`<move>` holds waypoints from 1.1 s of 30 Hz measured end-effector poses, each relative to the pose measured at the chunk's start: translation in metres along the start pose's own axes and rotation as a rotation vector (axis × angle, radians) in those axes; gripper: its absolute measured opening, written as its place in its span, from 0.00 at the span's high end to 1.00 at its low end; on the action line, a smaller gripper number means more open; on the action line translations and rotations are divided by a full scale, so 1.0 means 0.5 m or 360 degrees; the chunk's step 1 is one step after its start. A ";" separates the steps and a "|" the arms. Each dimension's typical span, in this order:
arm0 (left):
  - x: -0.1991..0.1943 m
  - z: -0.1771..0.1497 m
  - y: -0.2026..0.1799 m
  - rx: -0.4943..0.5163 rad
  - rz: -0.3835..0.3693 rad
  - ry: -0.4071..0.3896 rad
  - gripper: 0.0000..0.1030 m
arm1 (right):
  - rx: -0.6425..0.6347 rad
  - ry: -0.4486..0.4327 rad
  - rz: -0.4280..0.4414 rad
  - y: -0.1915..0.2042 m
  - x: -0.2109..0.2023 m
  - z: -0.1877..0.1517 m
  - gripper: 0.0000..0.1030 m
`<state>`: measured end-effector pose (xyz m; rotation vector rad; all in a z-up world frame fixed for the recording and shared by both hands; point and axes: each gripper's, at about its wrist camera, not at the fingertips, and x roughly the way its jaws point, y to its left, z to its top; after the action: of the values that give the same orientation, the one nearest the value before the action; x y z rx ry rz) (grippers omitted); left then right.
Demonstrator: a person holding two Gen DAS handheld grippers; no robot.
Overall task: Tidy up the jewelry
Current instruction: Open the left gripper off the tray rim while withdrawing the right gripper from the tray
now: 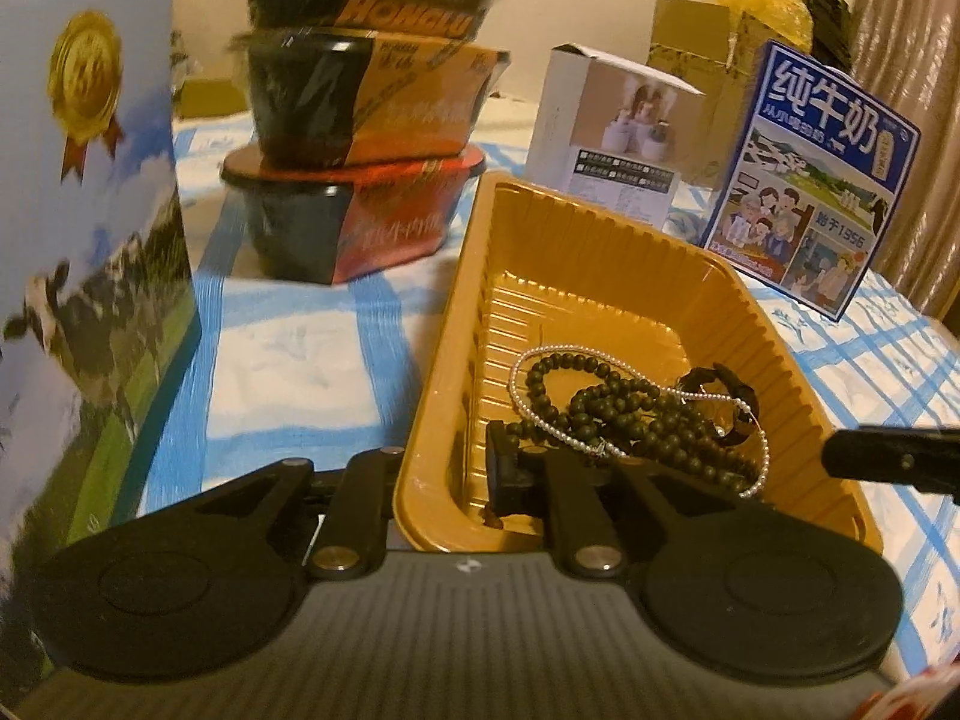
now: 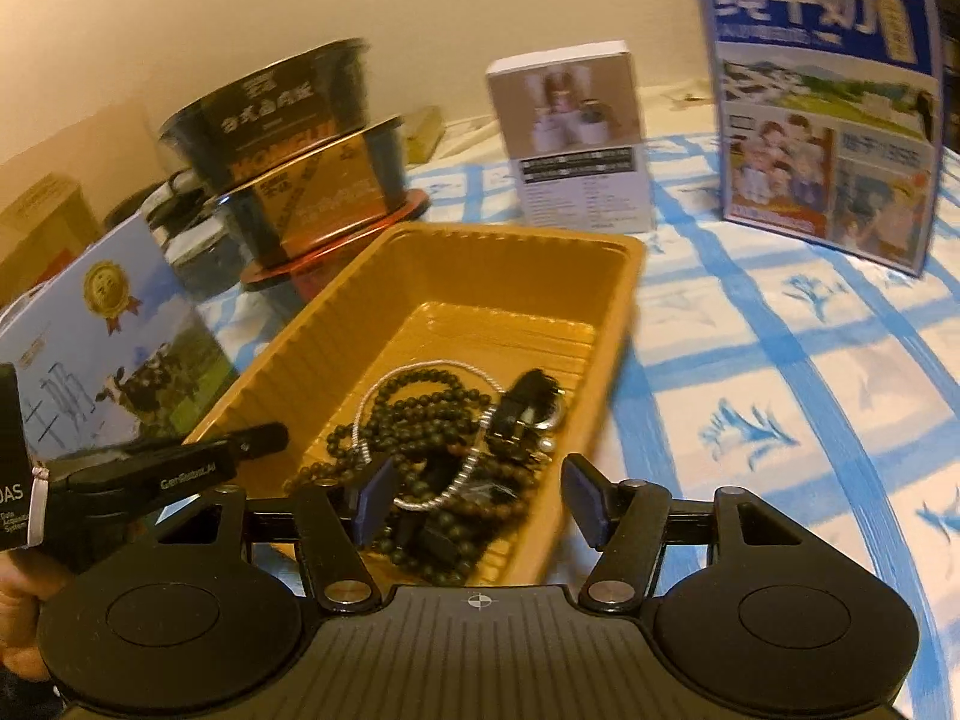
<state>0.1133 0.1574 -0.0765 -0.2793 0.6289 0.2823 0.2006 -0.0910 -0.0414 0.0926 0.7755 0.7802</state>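
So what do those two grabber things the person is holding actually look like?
Both are matte black plastic: a ribbed dark-grey body, two round discs, hinged links with silver rivets. The right gripper has blue finger pads. The left gripper carries white lettering on its side.

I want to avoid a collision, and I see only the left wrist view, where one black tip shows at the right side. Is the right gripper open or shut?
Observer: The right gripper is open; its blue fingers stand wide apart and hold nothing.
Operator: Where does it point?
Observer: At the near end of the gold tray. One finger shows over the dark beads, the other past the tray's right wall, over the checked cloth.
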 end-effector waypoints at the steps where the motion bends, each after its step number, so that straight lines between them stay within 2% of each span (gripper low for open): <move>1: 0.003 -0.002 0.005 -0.0021 -0.0006 0.0015 0.86 | 0.0019 -0.0013 -0.0008 -0.004 -0.004 -0.005 0.37; 3: 0.005 -0.005 0.013 -0.0060 -0.0014 0.0039 0.76 | 0.0058 -0.0037 -0.0028 -0.010 -0.011 -0.013 0.34; 5: -0.001 -0.008 0.016 -0.0065 0.0006 0.0023 0.56 | 0.0093 -0.0055 -0.0042 -0.015 -0.019 -0.021 0.31; 6: -0.006 -0.008 0.017 -0.0055 0.0008 0.0007 0.53 | 0.0115 -0.0064 -0.0049 -0.018 -0.024 -0.026 0.29; 8: -0.017 -0.007 0.018 -0.0046 0.0024 -0.0010 0.35 | 0.0159 -0.0083 -0.0061 -0.022 -0.033 -0.036 0.27; 11: -0.036 -0.004 0.015 -0.0029 0.0028 -0.0026 0.32 | 0.0215 -0.0087 -0.0082 -0.028 -0.046 -0.051 0.26; 13: -0.056 -0.004 0.006 0.0019 0.0062 -0.0051 0.30 | 0.0239 -0.0089 -0.0106 -0.027 -0.057 -0.061 0.25; 17: -0.106 -0.009 -0.022 0.0131 0.0132 -0.0117 0.19 | 0.0236 -0.0093 -0.0171 -0.016 -0.085 -0.077 0.25; 21: -0.158 -0.016 -0.050 0.0219 0.0169 -0.0137 0.15 | 0.0241 -0.0103 -0.0228 -0.002 -0.127 -0.093 0.25; 29: -0.257 -0.047 -0.110 0.0348 0.0135 -0.0114 0.07 | 0.0217 -0.0122 -0.0308 0.032 -0.226 -0.128 0.25; 33: -0.312 -0.066 -0.141 0.0457 0.0112 -0.0174 0.07 | 0.0228 -0.0150 -0.0320 0.055 -0.281 -0.142 0.25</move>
<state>-0.0011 0.0542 0.0053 0.0343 0.5637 0.2691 0.0735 -0.1787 0.0002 0.1758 0.7378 0.5259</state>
